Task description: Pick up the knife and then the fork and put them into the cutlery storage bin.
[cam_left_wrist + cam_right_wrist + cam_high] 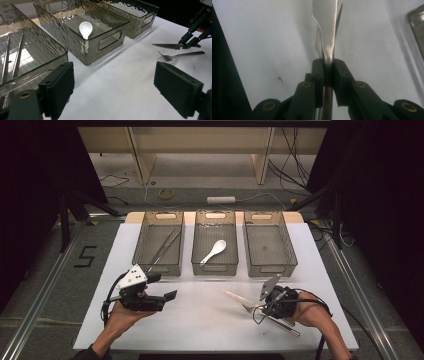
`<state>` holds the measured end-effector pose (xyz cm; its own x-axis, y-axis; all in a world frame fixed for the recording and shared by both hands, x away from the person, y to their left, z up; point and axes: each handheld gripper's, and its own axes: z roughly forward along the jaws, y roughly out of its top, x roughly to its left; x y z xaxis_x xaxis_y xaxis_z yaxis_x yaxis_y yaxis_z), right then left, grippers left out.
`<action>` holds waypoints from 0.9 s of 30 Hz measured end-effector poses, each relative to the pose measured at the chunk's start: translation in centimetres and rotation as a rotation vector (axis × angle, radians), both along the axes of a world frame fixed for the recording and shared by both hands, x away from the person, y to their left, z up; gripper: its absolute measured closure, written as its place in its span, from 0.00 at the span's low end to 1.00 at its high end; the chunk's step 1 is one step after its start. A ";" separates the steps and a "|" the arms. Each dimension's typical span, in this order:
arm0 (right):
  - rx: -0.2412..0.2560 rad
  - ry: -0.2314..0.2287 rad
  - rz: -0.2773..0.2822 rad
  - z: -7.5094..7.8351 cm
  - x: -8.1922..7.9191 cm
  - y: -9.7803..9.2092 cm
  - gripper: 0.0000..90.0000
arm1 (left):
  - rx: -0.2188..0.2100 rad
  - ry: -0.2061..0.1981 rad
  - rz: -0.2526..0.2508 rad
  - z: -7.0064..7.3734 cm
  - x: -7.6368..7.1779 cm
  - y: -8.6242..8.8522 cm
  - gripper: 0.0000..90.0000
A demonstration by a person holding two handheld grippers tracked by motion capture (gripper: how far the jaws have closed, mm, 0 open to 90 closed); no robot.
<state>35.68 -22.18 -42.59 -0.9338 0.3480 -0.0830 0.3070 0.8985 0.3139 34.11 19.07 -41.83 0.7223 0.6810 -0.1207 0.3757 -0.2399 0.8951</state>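
Right gripper [328,68]: pinching table knife [325,30] at handle neck | left gripper [113,87]: spread, empty | advice: lift level, clear fork [180,55], carry to empty right bin [269,245].

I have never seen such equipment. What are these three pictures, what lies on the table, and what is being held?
A person holds a hand-held gripper in each hand; each has two black jaws. One picture looks down from above; the other two come from cameras riding on the grippers.

On the white table stand three clear bins. The left bin holds chopsticks, the middle bin a white spoon, and the right bin looks empty. A fork lies on the table.

The right gripper is shut on a knife. The left gripper is open and holds nothing.
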 end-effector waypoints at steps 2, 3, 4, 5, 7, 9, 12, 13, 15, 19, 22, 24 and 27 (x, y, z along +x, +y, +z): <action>0.031 -0.006 -0.024 0.4 0.1 -0.2 0.90 | -0.007 -0.002 0.002 0.0 0.0 0.1 0.18; 0.049 -0.013 -0.037 0.5 0.2 -0.3 0.90 | -0.014 -0.003 0.006 0.0 0.0 0.1 0.18; 0.060 -0.011 -0.050 0.7 0.2 -0.4 0.90 | -0.017 -0.004 0.009 0.0 0.0 0.2 0.18; 0.073 -0.017 -0.062 0.8 0.3 -0.5 0.90 | -0.022 -0.003 0.012 0.1 0.0 0.2 0.18; 0.099 -0.025 -0.081 1.1 0.6 -0.8 0.90 | -0.028 -0.009 0.019 0.1 0.0 0.3 0.18; 0.123 -0.028 -0.094 1.4 0.9 -1.1 0.90 | -0.038 -0.014 0.026 0.2 0.0 0.4 0.18; 0.159 -0.034 -0.119 1.9 1.4 -1.4 0.90 | -0.047 -0.016 0.032 0.2 -0.1 0.6 0.18; 0.174 -0.031 -0.130 2.0 1.6 -1.5 0.90 | -0.053 -0.016 0.038 0.2 -0.1 0.7 0.18; 0.196 -0.038 -0.141 2.4 2.0 -1.7 0.90 | -0.054 -0.018 0.043 0.2 -0.1 0.8 0.18; 0.231 -0.056 -0.171 3.2 3.0 -1.9 0.90 | -0.056 -0.021 0.051 0.2 -0.1 1.0 0.18; 0.259 -0.069 -0.194 3.9 3.7 -2.0 0.90 | -0.061 -0.025 0.057 0.3 -0.2 1.2 0.18; 0.284 -0.073 -0.208 4.4 4.2 -2.1 0.90 | -0.060 -0.026 0.060 0.3 -0.2 1.3 0.18; 0.315 -0.086 -0.225 4.9 4.9 -2.2 0.90 | -0.066 -0.030 0.066 0.3 -0.3 1.4 0.18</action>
